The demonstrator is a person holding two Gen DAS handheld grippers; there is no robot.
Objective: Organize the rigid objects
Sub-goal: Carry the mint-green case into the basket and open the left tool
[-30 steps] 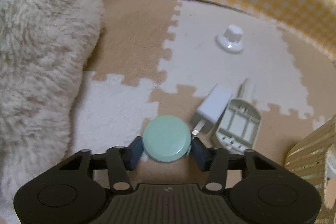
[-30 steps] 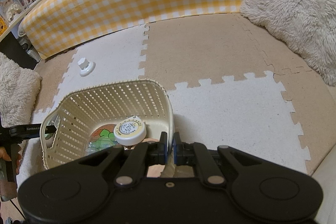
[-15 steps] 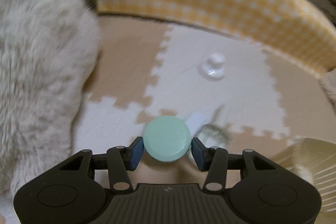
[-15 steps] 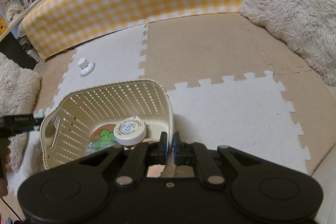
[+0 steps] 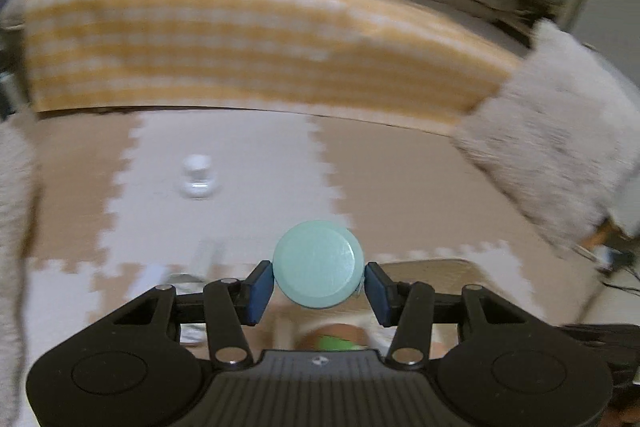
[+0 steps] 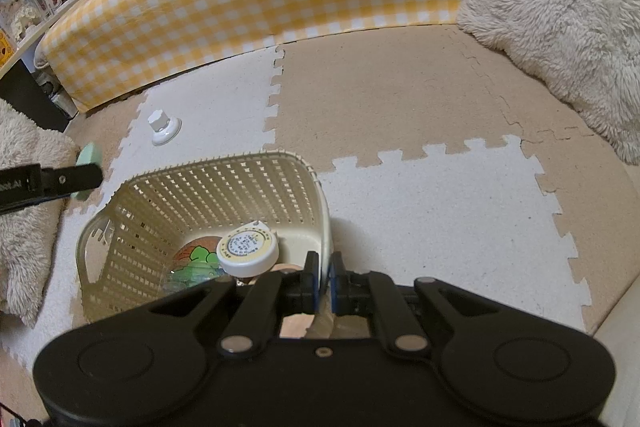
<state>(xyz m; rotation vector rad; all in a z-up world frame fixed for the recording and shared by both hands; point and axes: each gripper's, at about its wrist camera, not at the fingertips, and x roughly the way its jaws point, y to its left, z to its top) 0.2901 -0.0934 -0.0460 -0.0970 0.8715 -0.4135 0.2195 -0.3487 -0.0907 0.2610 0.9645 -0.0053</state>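
At the bottom centre of its view, the right claw [image 6: 324, 285] pinches the basket [image 6: 120, 223] rim, with a tape measure [image 6: 247, 247] already inside. The left claw [image 5: 319, 283] grips a mint disc [image 5: 319, 264], not yet dropped in. Farther off, upper left, a white knob [image 6: 163, 127] waits on the floor mat [image 6: 420, 219].

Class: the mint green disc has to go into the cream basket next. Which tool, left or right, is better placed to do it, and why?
Left. The left tool already grips the mint green disc and hangs just beside the cream basket. The right tool is shut on the basket's rim, apparently steadying it, so it is not free.
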